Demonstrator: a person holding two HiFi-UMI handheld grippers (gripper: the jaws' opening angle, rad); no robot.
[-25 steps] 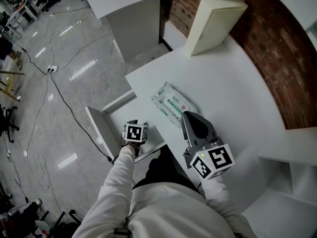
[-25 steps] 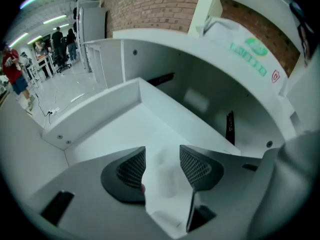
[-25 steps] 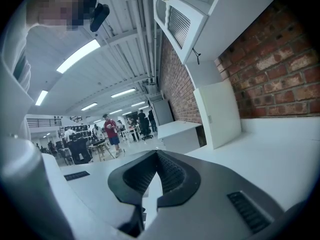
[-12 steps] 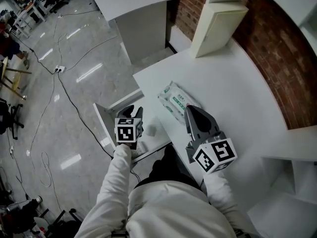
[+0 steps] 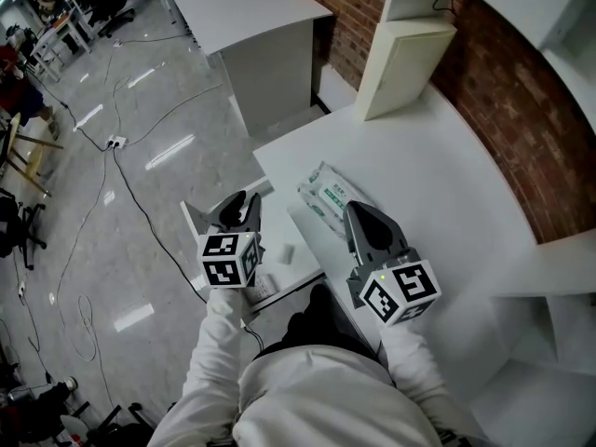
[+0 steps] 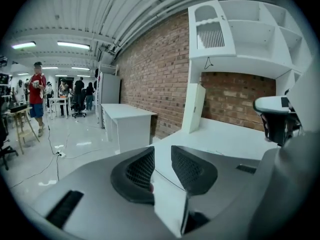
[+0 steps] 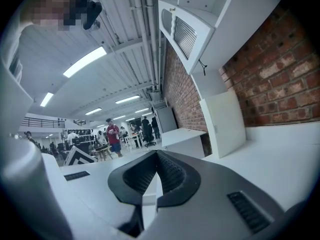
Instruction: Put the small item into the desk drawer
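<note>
Small white item [image 5: 287,251] lying in open desk drawer [image 5: 302,268], just right of left gripper [image 5: 242,203] (jaws closing, nothing between). Right gripper [image 5: 356,214] hovering over desk, jaws together, empty. Left gripper having lifted leftward off item since earlier.

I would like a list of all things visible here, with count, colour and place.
desk: one, white, beside the brick wall
drawer: one, white, open at the desk's left
small item: one, white, inside the drawer
wipes pack: one, white-green, on the desk
panel: one, cream, at the desk's far end
cables: several, black, on the floor
left gripper: one, grey, at the drawer, jaws closing, empty
right gripper: one, grey, over the desk, jaws together
</note>
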